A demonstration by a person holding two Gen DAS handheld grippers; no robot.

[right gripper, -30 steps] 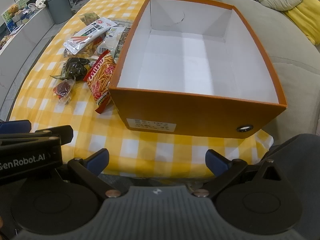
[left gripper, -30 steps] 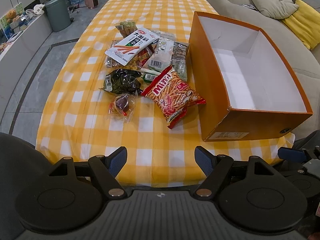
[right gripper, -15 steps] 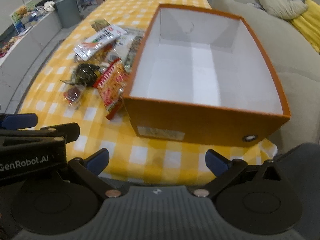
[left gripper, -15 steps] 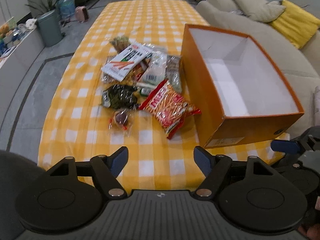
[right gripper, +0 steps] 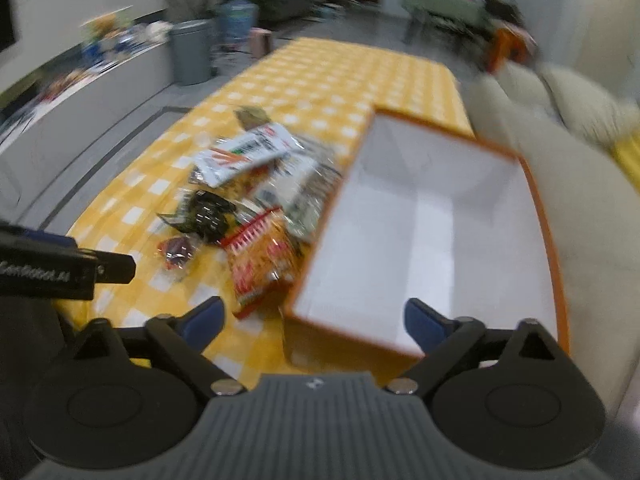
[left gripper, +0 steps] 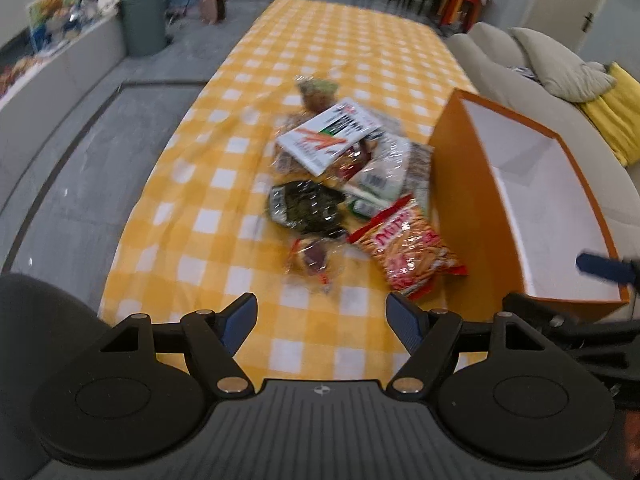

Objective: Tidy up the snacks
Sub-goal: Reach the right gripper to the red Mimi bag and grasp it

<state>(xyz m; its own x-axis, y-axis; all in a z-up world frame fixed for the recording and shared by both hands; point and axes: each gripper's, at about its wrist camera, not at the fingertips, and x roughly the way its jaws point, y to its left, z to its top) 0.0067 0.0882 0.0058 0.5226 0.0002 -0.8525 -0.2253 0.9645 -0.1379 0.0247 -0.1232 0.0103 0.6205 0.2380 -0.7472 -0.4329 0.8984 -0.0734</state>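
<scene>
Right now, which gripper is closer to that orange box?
Right. The right gripper hangs at the orange box's near edge; the left gripper hangs beside it, facing the snacks.

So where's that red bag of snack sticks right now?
In the left wrist view, the red bag lies on the checked tablecloth, nearest the camera in the snack pile, close beside the orange box to its right.
</scene>
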